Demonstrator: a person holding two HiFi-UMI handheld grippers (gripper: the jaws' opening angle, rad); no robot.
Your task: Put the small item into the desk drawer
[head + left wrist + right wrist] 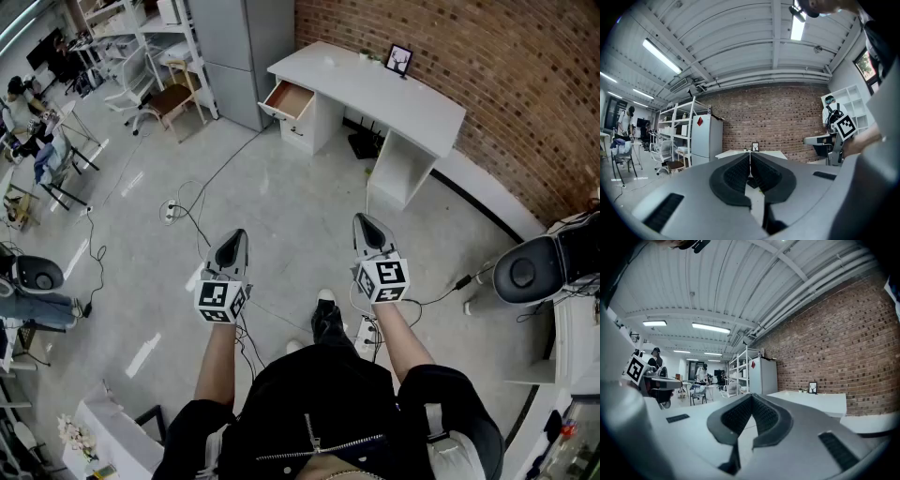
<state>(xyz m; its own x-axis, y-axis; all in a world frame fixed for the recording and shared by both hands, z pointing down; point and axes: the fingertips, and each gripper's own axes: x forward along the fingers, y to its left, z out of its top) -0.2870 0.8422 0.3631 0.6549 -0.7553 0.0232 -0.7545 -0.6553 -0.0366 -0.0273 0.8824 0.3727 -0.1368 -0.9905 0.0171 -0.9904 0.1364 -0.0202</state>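
The white desk (394, 98) stands far ahead by the brick wall, its top drawer (291, 98) pulled open at the left end. A framed picture (399, 60) and some tiny items (366, 55), too small to tell apart, sit on top. My left gripper (236, 234) and right gripper (362, 219) are held level over the floor, well short of the desk. Both are shut with nothing between their tips. Past the shut left gripper (750, 153) I see the desk (736, 153). Beyond the right gripper (752, 396) the desk (811, 399) lies to the right.
Cables and a power strip (170, 212) trail across the grey floor between me and the desk. A grey cabinet (242, 47), a chair (173, 98) and shelving stand at the left. A round black device (530, 267) sits at the right. People are at the far left.
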